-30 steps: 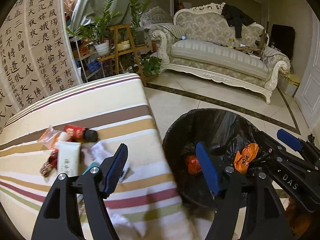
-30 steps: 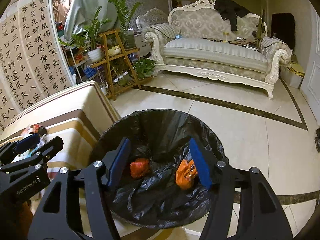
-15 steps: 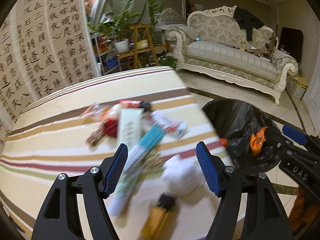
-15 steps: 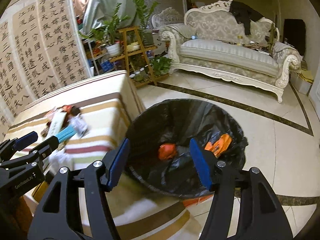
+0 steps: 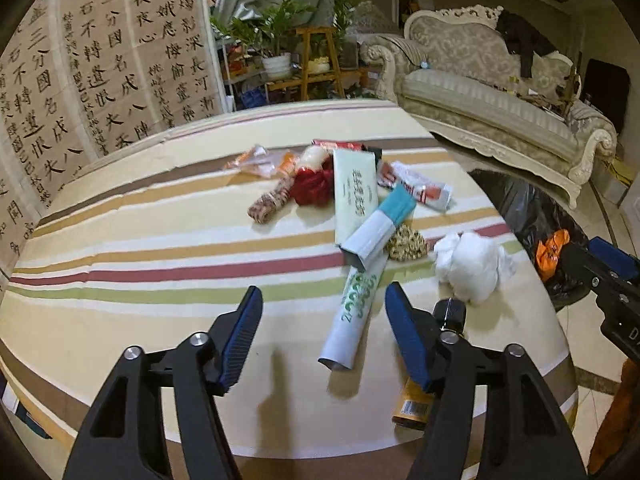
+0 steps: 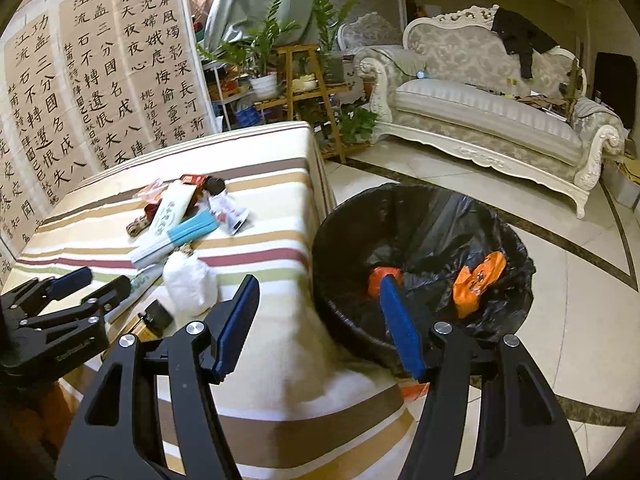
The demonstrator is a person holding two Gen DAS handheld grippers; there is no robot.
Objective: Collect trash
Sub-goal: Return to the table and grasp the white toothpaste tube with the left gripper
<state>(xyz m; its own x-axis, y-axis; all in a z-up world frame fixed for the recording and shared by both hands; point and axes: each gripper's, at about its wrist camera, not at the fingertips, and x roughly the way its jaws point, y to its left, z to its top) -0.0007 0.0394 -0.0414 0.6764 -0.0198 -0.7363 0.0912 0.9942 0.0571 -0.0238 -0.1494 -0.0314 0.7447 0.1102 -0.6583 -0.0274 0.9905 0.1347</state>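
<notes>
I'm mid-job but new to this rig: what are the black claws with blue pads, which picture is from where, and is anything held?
A person holds two handheld grippers; each picture comes from a camera looking along one gripper's fingers. The left gripper hovers over the striped table, jaws closing, nothing gripped; a white tube lies just ahead, among wrappers and a crumpled tissue. The right gripper is open and empty, between the table edge and the black-lined bin, which holds orange wrappers.

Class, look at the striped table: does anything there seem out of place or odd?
Yes. Litter lies heaped on the table: wrappers, a white tube, crumpled tissue, all loose, while the bin beside it holds only two orange scraps.
</notes>
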